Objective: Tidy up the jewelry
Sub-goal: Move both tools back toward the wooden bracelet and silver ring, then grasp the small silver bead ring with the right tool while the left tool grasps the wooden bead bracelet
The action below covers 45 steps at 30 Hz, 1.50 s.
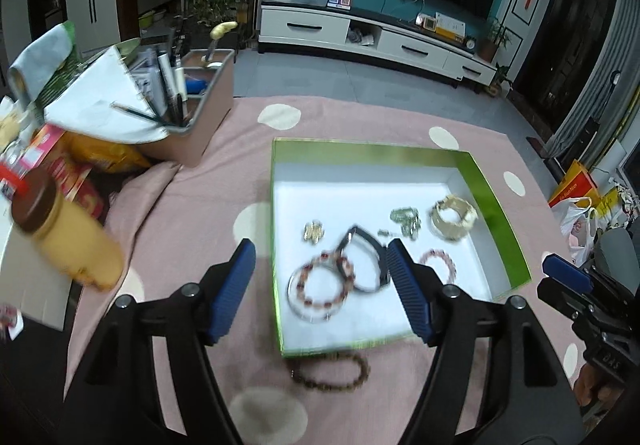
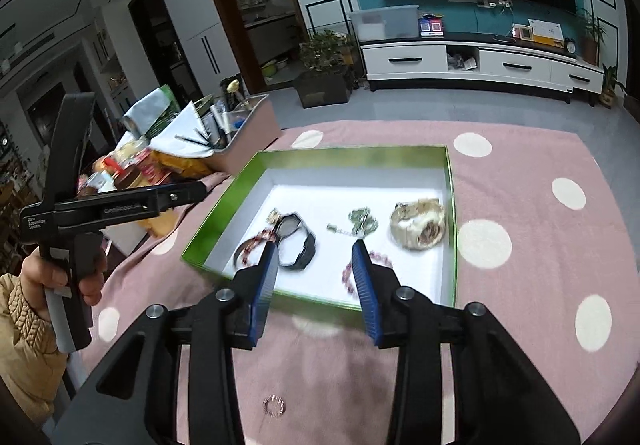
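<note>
Pink dotted cloth (image 2: pixel 520 173), green box (image 1: pixel 496 201) central: watches and bracelets already inside. Brown bead bracelet (image 1: pixel 332 369) just outside its near edge; small ring (image 2: pixel 274 403), probably, too. Left gripper (image 1: pixel 320 285), right gripper (image 2: pixel 316 277): both open, empty.

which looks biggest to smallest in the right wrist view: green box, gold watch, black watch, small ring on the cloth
1. green box
2-3. gold watch and black watch: alike in size, not ranked
4. small ring, smallest though nearest the camera

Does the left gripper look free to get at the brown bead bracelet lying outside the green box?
Probably yes: the brown bead bracelet lies uncovered on the pink cloth, below the open, empty left gripper.
</note>
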### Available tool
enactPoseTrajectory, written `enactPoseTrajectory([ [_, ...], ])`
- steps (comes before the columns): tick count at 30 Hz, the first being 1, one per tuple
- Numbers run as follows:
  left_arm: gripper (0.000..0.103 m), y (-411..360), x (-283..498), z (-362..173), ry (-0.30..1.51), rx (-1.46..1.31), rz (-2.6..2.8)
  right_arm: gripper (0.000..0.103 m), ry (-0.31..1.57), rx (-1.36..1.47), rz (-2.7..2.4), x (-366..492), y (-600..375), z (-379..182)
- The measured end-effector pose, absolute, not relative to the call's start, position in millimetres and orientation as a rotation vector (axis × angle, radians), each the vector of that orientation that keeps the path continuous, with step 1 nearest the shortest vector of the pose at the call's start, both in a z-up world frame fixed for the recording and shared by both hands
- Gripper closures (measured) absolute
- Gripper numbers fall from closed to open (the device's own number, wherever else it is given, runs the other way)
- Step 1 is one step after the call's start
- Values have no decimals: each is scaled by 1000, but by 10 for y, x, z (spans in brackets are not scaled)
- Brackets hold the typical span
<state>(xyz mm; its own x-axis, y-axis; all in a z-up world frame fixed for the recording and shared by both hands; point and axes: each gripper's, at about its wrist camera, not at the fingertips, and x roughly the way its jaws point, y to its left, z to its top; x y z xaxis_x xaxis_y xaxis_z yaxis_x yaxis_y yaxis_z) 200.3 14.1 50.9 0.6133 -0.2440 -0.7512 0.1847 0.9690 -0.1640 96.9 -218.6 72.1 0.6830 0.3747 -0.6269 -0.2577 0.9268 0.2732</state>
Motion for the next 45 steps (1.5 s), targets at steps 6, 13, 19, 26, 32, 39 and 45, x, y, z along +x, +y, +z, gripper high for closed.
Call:
enactPoseTrajectory([
  [6,19,273,1582,405,904,-73,-222,64,771,150,368,610,-2180,627],
  [13,2,390,1231,148,971,-127,-226,64,847,113,407,269,-2031,344],
  [19,2,397,1000,-169,1028,-185,-234,58,912,40,398,33,-1804,-9],
  [26,2,370,770,-455,1016,-206,-191,58,922,17,367,-56,-1640,-290],
  [32,2,389,750,-482,972,-179,-182,58,923,-14,359,29,-1576,-377],
  [39,2,364,879,-474,989,-95,-173,58,910,-62,360,144,-1481,-423],
  [45,2,441,1029,-486,1027,-172,-177,82,891,-135,356,185,-1392,-422],
])
